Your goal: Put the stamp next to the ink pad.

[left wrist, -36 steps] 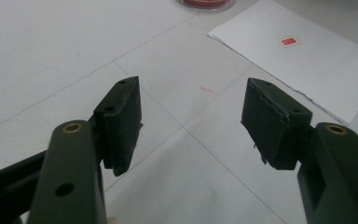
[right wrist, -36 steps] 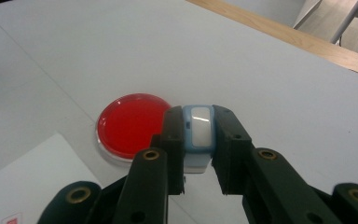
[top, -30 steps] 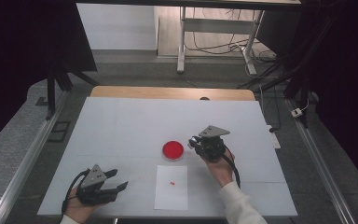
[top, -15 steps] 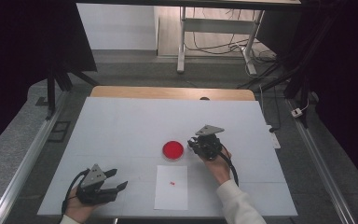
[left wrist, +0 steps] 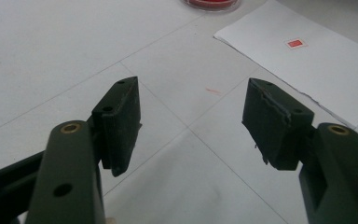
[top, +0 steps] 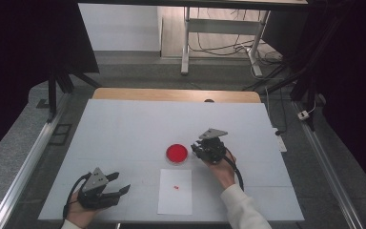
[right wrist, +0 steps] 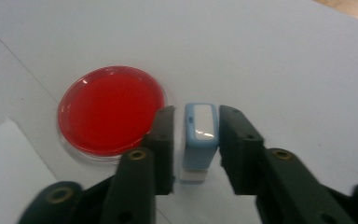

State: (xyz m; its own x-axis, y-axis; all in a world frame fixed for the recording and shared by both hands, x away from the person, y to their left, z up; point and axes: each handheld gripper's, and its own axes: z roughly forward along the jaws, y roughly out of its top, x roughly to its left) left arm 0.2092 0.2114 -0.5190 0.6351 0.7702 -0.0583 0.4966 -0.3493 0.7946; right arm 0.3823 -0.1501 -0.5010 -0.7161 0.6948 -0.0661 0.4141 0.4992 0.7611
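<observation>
A small light-blue stamp (right wrist: 199, 135) stands upright on the white table, just right of a round red ink dish (right wrist: 109, 109) (top: 177, 153). My right gripper (right wrist: 193, 121) (top: 200, 151) straddles the stamp. Its jaws have just been opening and a thin gap shows on each side of the stamp, so it is open. Near the front left, my left gripper (top: 121, 182) (left wrist: 191, 116) rests open with nothing between its fingers. A white sheet (top: 175, 195) (left wrist: 317, 70) bearing a small red mark (top: 176, 186) (left wrist: 295, 43) lies in front of the dish.
The white tabletop (top: 124, 133) ends in a wooden strip (top: 176, 94) at the far side, with metal rails (top: 24, 171) along left and right. Table legs and cables (top: 219, 43) lie on the floor beyond.
In the high view both hands stay about where they were. The dish and the sheet have not shifted.
</observation>
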